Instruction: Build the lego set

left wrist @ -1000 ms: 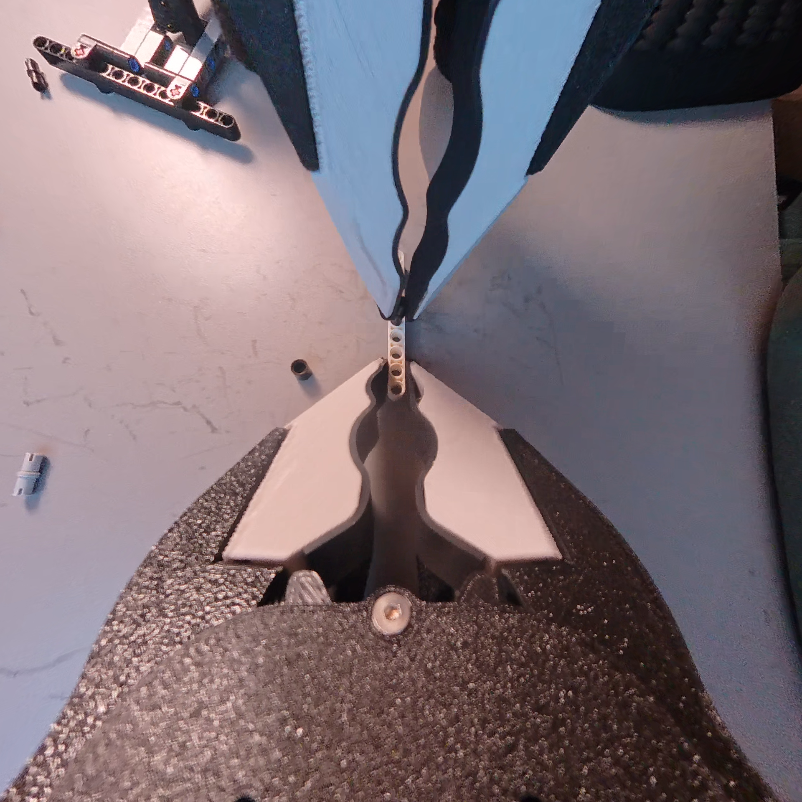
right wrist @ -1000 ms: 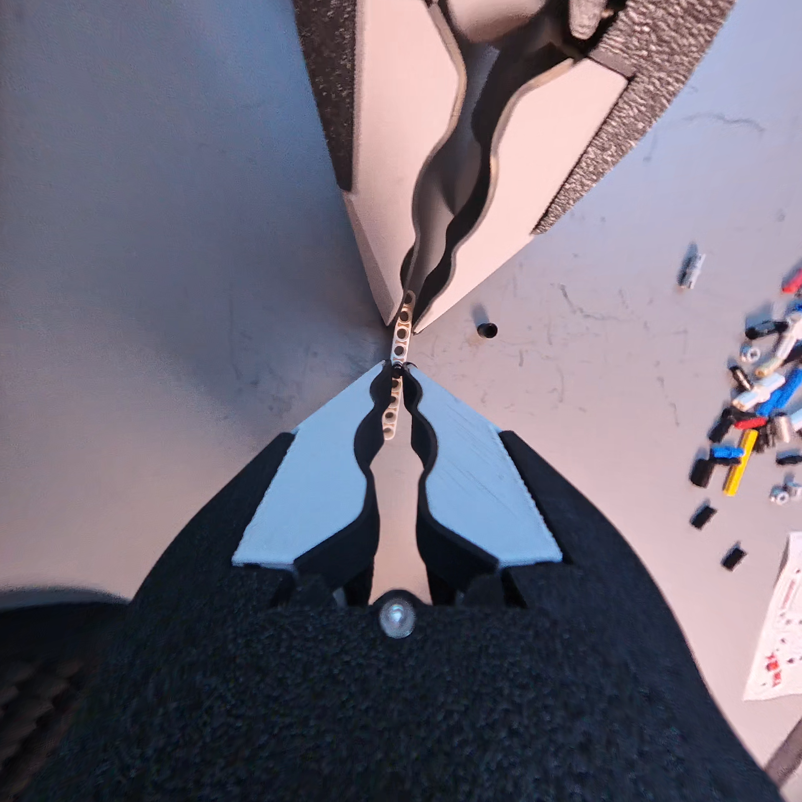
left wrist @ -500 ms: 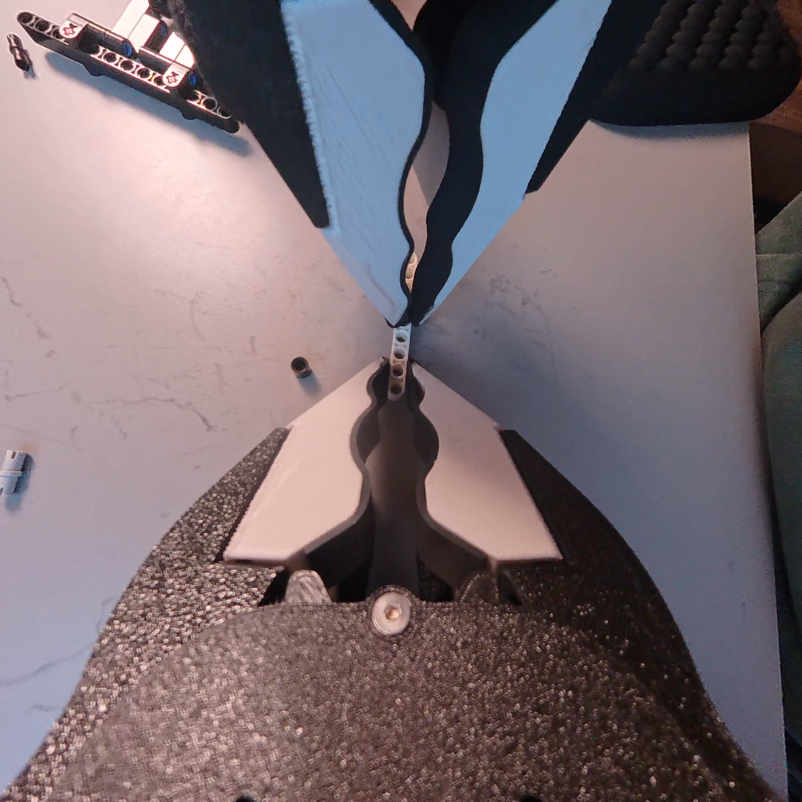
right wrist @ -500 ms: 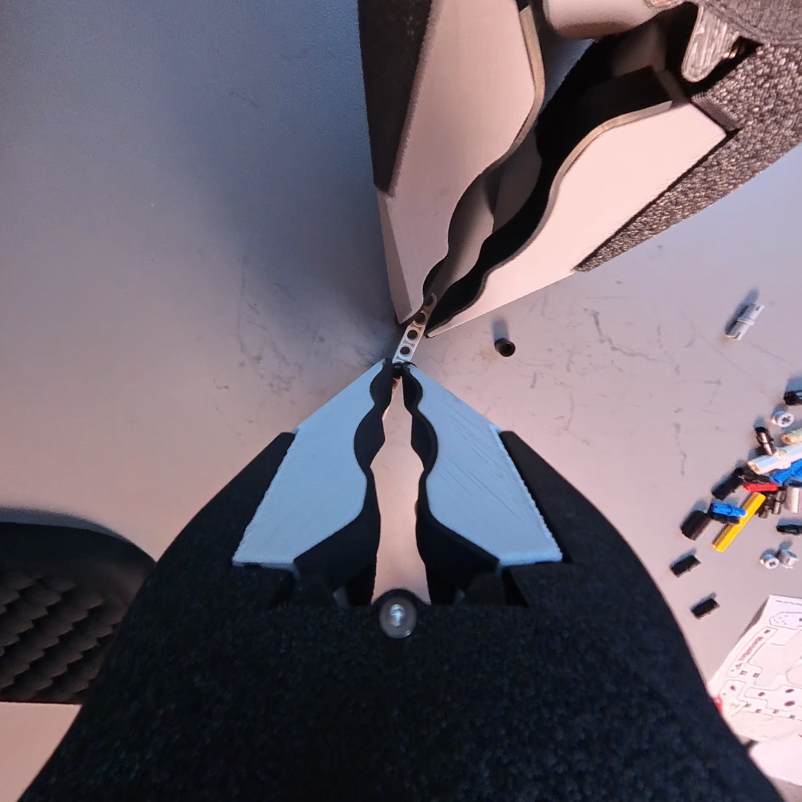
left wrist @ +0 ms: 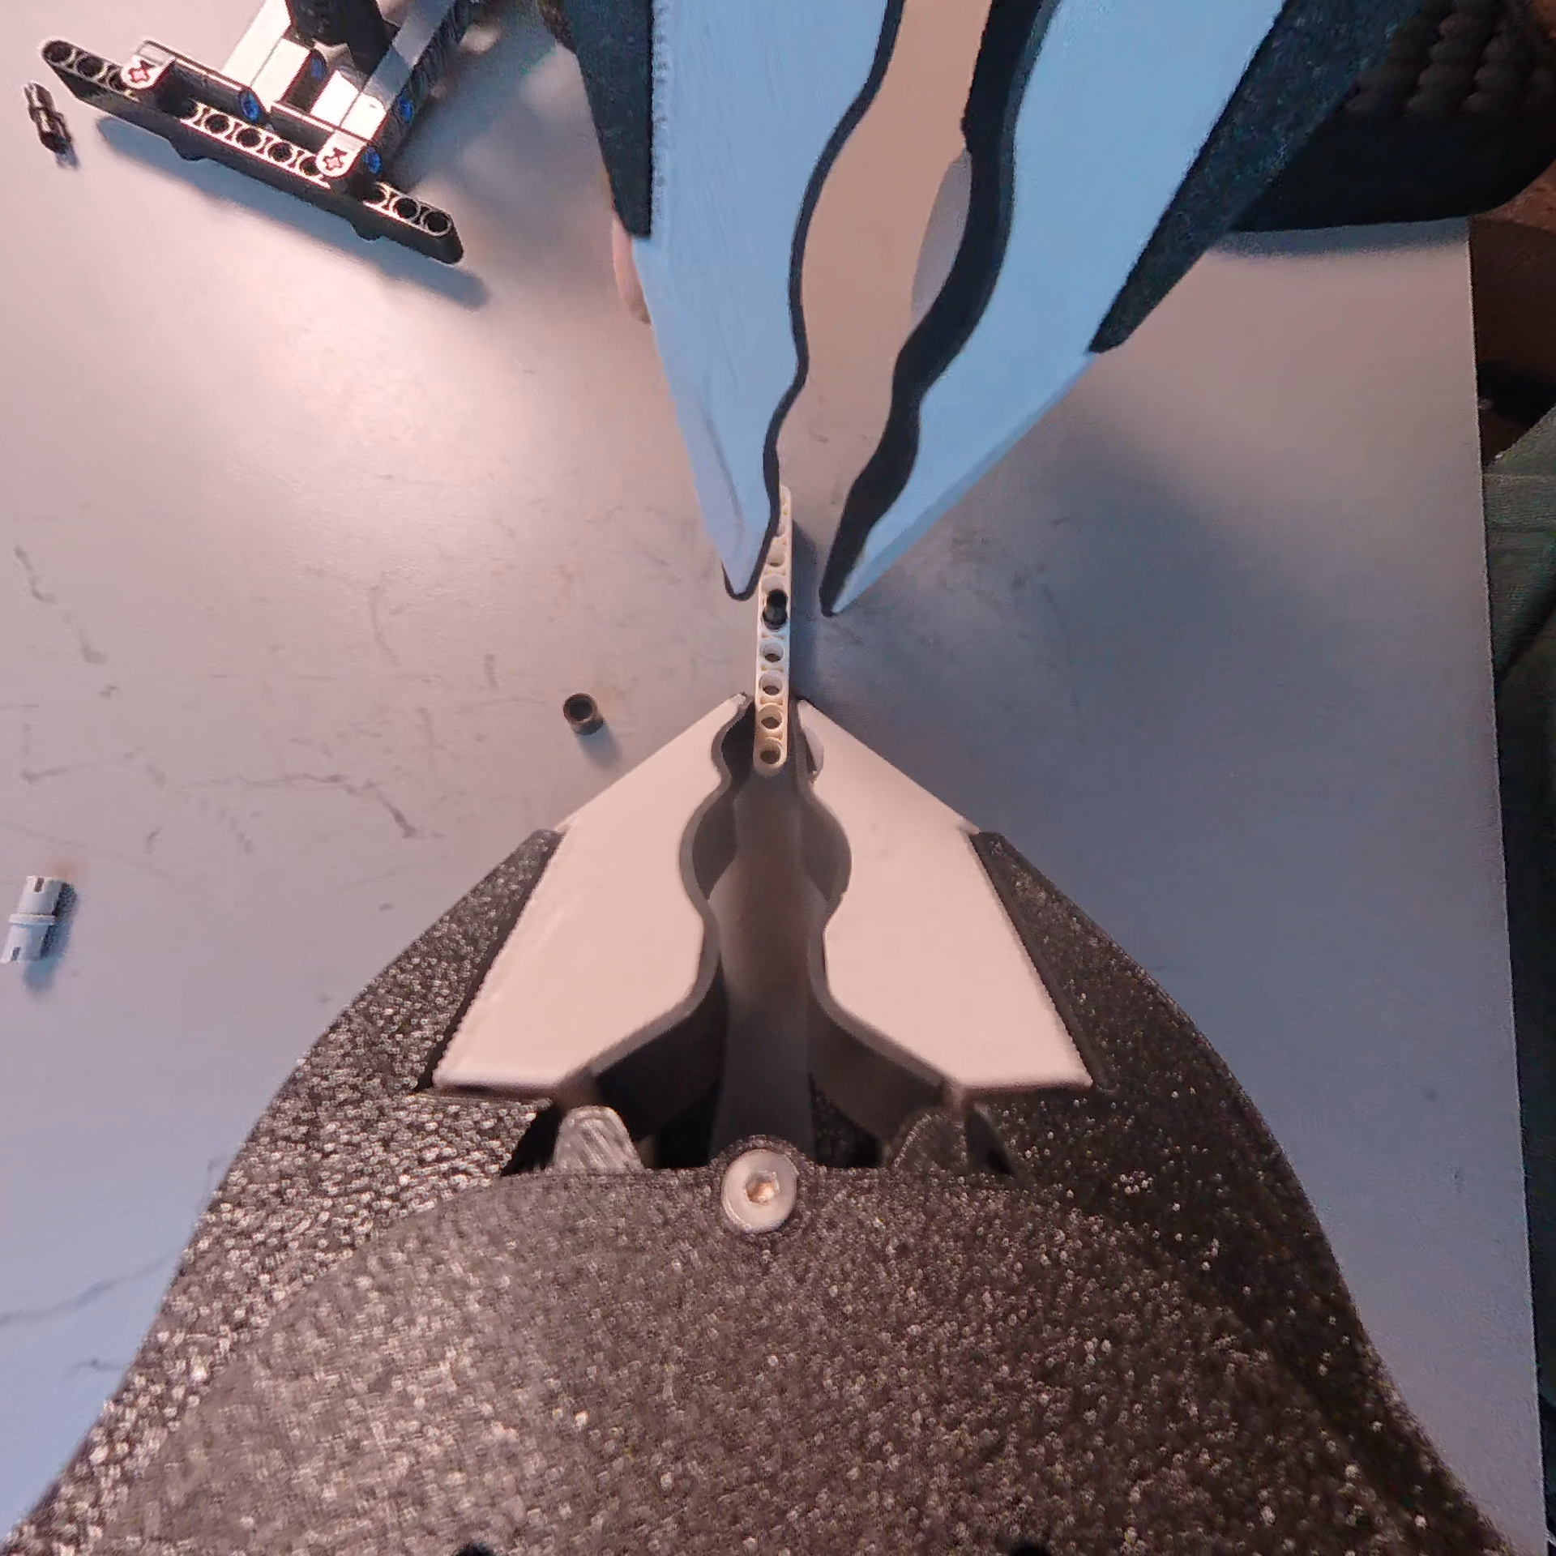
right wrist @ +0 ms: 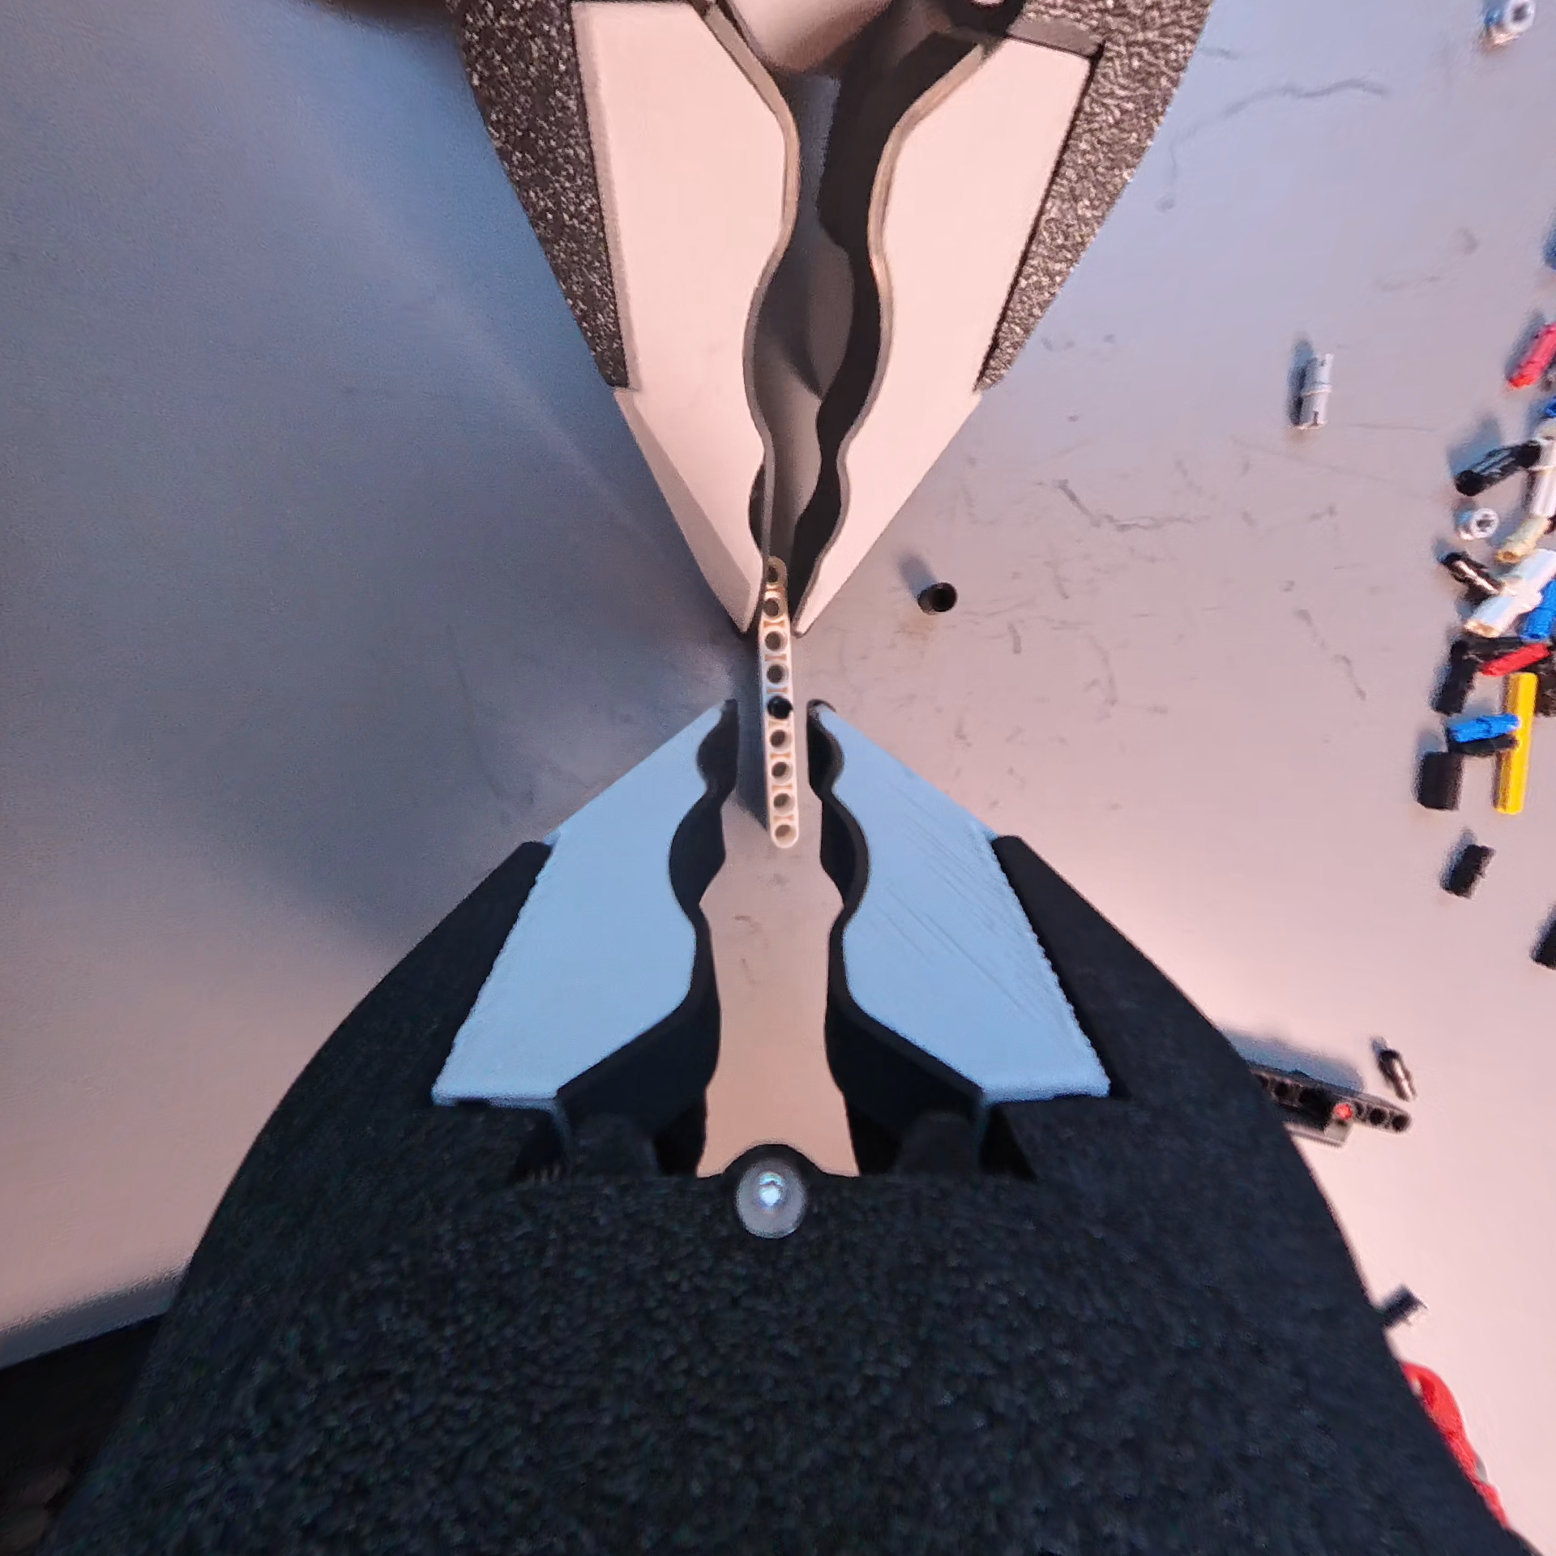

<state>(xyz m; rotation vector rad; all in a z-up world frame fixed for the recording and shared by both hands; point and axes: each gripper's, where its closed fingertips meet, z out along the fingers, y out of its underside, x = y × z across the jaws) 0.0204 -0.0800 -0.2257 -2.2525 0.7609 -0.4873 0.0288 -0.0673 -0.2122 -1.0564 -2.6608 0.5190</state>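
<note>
A white beam with a row of holes is held over the grey table. My left gripper is shut on one end of it; it also shows in the right wrist view. A black pin sits in a middle hole of the beam. My right gripper faces the left one, tip to tip. Its fingers stand a little apart on either side of the beam, level with the pin, and do not pinch it. It enters the left wrist view from the top.
A black beam assembly with white and blue parts lies far left. A black bush, a grey connector and a small black pin lie loose. Several loose parts lie at the right, with a yellow axle. The tips of both grippers are at nearly the same place.
My right gripper was shut on the beam's far end; now its fingers have opened around the beam. A black pin now shows in a beam hole. The left gripper keeps hold.
</note>
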